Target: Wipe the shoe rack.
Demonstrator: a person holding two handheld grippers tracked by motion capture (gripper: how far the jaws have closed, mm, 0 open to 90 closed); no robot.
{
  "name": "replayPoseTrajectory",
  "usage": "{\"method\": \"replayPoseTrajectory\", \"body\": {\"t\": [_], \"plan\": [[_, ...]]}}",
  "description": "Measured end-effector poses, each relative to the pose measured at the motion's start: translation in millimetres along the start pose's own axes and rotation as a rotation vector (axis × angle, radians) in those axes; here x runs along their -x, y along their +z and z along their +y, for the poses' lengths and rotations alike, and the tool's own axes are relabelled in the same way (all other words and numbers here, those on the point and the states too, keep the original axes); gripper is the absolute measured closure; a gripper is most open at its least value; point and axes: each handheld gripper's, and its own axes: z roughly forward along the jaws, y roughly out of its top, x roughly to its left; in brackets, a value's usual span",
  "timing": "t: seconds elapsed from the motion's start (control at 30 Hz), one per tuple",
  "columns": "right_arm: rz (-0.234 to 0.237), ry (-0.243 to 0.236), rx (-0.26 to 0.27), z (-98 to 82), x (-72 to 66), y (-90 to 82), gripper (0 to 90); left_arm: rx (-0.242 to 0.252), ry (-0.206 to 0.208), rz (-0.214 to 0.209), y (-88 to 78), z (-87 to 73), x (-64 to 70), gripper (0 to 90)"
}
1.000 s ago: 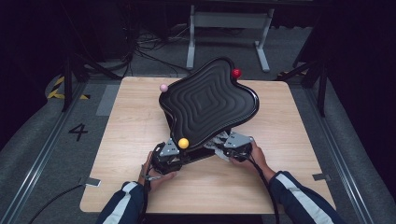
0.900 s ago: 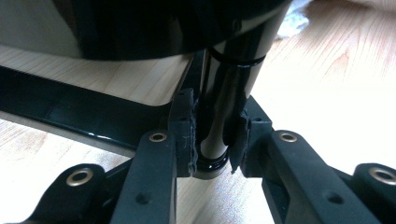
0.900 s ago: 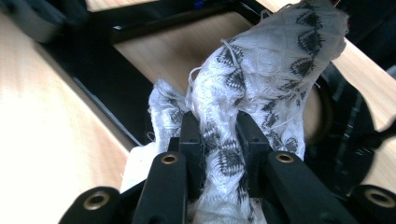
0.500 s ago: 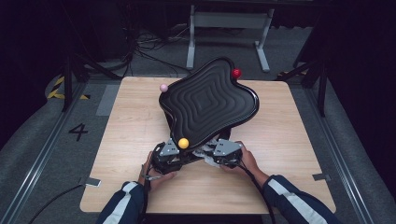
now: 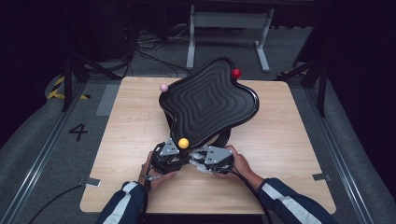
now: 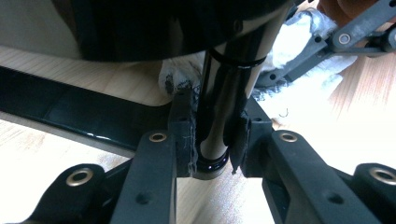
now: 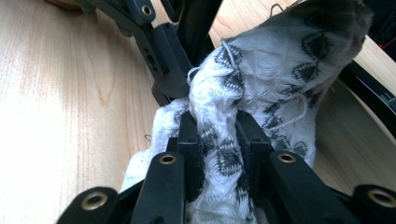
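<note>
A black wavy-topped stand (image 5: 208,100) sits on the wooden table (image 5: 289,140), with a yellow ball (image 5: 183,143), a pink ball (image 5: 163,87) and a red ball (image 5: 236,73) at its tips. My left gripper (image 5: 175,156) is under the front tip, shut on the stand's glossy black post (image 6: 229,88); its pads (image 6: 184,135) press both sides of it. My right gripper (image 5: 201,159) is close beside it, shut on a white cloth with black patterning (image 7: 261,70), which bunches between its jaws and lies against the post. The cloth (image 6: 299,51) also appears behind the post.
The stand's flat black base bar (image 6: 70,109) runs across the table under the top. Bare wood lies left and right of the hands. Beyond the table's far edge are a grey metal frame (image 5: 229,28) and cables on the dark floor.
My right gripper has slid left with the cloth, from beside the stand's front edge to right next to the left gripper. The left gripper has stayed put on the post.
</note>
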Motion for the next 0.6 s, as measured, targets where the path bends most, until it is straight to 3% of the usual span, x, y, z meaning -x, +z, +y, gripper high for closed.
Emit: {"method": "replayPoseTrajectory", "body": {"t": [0.33,0.6], "plan": [[-0.030,0.011,-0.013,-9.9,11.1,-9.3,75.1,-0.001,0.007,0.002,-0.2,0.1,-0.3,72.3],[-0.115,0.035,-0.046,-27.0,32.2,-21.1,75.6,0.002,0.002,-0.002,0.0,-0.1,-0.3,72.3]]}}
